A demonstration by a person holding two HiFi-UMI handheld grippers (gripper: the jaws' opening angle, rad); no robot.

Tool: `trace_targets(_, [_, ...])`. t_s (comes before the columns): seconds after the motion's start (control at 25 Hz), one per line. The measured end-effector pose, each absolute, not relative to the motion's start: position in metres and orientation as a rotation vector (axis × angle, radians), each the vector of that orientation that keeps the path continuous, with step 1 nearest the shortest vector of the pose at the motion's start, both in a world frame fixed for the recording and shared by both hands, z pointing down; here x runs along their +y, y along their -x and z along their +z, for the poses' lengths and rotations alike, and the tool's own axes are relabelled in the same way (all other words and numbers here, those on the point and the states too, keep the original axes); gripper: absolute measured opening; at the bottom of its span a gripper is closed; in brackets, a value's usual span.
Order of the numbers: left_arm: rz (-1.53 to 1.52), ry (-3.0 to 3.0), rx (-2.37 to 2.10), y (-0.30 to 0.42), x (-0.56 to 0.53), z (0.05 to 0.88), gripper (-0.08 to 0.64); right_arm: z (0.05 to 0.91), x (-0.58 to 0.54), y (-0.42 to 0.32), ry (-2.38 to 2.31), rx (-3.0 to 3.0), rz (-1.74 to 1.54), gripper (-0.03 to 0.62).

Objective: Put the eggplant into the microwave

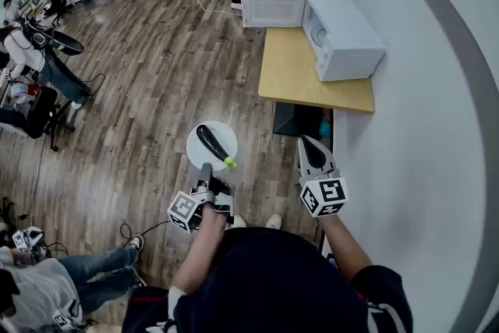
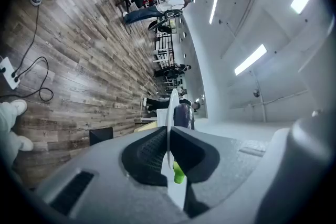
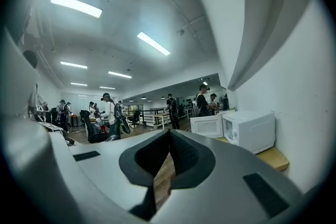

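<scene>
You wear a dark top point(image 1: 273, 277) and white shoes point(image 1: 274, 221). Your left tongs point(image 1: 207, 169) and right tongs point(image 1: 306, 143) are grey with black ribbed pads point(image 3: 184, 153). Each carries a cube point(image 1: 323, 196) of black-and-white square markers

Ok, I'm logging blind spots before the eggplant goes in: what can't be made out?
- Microwave cavity: head view, under its roof; right gripper view, too small.
- Eggplant: left gripper view, left tongs, shut on the plate, cover its middle.
- Dark thing under the table: head view, tabletop cuts it off.
</scene>
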State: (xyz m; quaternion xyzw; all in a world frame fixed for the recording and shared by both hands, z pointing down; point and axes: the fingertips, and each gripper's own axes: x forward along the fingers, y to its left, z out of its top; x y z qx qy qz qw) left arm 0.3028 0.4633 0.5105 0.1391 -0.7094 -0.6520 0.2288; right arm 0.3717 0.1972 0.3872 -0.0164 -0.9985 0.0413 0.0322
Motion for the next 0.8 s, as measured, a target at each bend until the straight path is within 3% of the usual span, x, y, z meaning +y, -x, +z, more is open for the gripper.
trace_targets(0.8, [-1.836,-0.375,-1.974,-0.331,0.421,0.522,0.021,0.408,0.152,-0.381,0.126,-3.064,0.120,0.012])
